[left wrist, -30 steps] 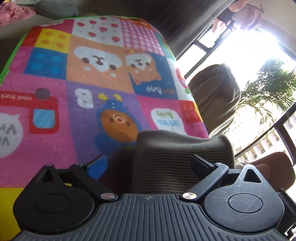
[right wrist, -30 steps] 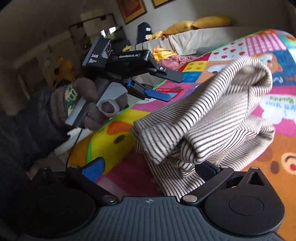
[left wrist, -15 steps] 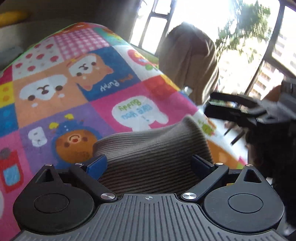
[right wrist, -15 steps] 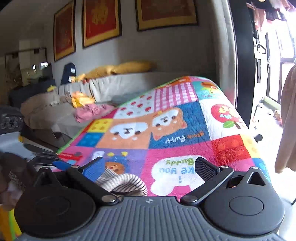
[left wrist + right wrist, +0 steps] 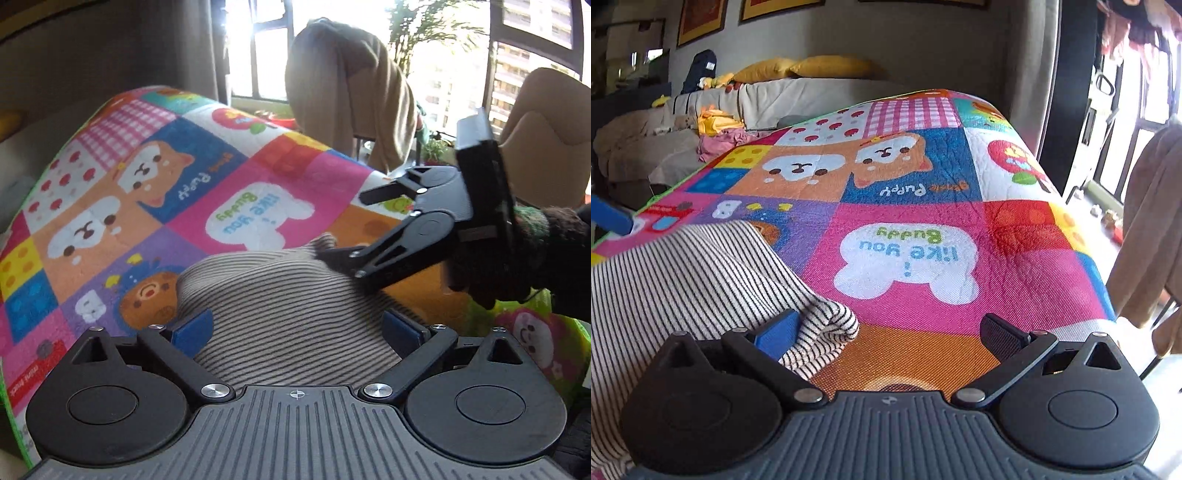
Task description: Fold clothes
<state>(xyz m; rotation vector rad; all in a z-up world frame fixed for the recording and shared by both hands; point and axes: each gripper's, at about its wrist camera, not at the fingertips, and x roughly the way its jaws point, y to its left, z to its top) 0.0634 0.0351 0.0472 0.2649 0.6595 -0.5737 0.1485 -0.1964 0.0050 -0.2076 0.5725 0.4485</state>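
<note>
**Striped garment between my spread tongs**

My left tongs (image 5: pixel 297 328) stand released, the striped garment (image 5: pixel 291 295) bunched between them on the cartoon mat (image 5: pixel 236 177). Only that view shows my right tongs (image 5: pixel 341 229), also released, at the garment's far right edge. Its long axis I cannot tell.

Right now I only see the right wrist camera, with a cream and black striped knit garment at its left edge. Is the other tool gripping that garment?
Observer: No. In the left wrist view the left gripper is open, spread wide either side of the striped knit garment, not pinching it.
Operator: How does my tool look from over there?
Observer: The right gripper is open too. Its lower finger lies at the garment's far edge, and the upper one is above the colourful cartoon play mat.
Operator: Who holds it?
Observer: A hand in a dark fuzzy glove.
</note>
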